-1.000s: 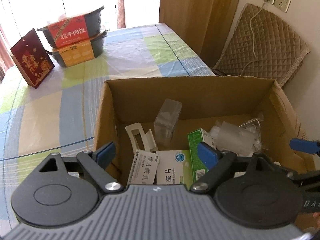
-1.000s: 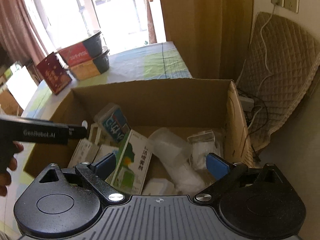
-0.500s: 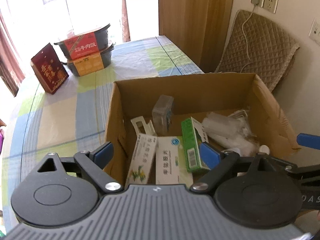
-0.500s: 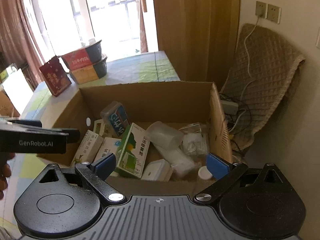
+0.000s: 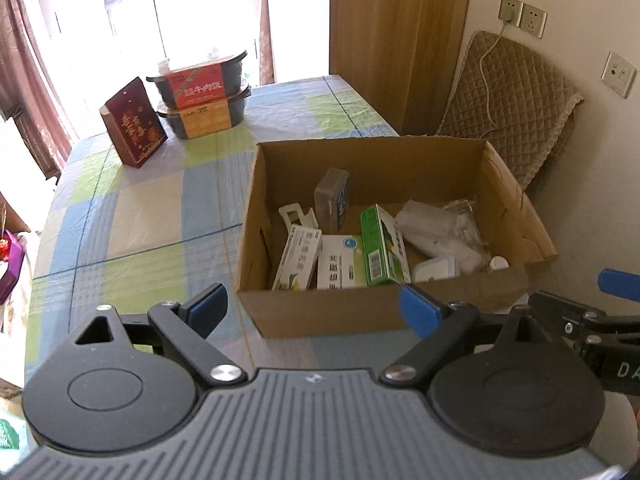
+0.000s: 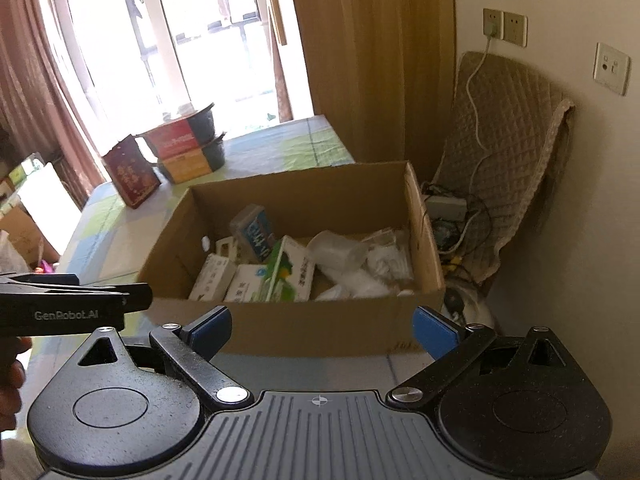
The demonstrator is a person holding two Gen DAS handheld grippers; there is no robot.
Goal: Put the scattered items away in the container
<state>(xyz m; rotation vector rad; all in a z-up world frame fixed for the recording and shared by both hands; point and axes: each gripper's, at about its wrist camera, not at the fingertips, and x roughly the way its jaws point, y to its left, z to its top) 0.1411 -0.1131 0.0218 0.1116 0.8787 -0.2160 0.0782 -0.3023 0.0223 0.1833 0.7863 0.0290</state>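
Note:
An open cardboard box (image 5: 328,316) (image 6: 304,332) stands on the checked tablecloth. Inside lie several medicine cartons, among them a green and white carton (image 5: 383,252) (image 6: 290,276), a clear plastic case (image 5: 332,200) (image 6: 256,232) leaning on the far wall, and crumpled clear plastic wrap (image 5: 440,228) (image 6: 360,260). My left gripper (image 5: 314,312) is open and empty, held back from the box's near wall. My right gripper (image 6: 322,330) is open and empty too, in front of the near wall. The right gripper's blue fingertip (image 5: 618,280) shows at the left view's right edge.
At the table's far end stand a dark red gift box (image 5: 134,124) (image 6: 132,176) and two stacked black food tubs (image 5: 202,96) (image 6: 184,152). A padded chair (image 5: 516,112) (image 6: 504,160) with a cable stands right of the table, by the wall. A hand (image 6: 10,384) holds the left tool.
Both grippers have pulled back and up from over the box, so the whole box now shows in front of them. Both stay open and empty.

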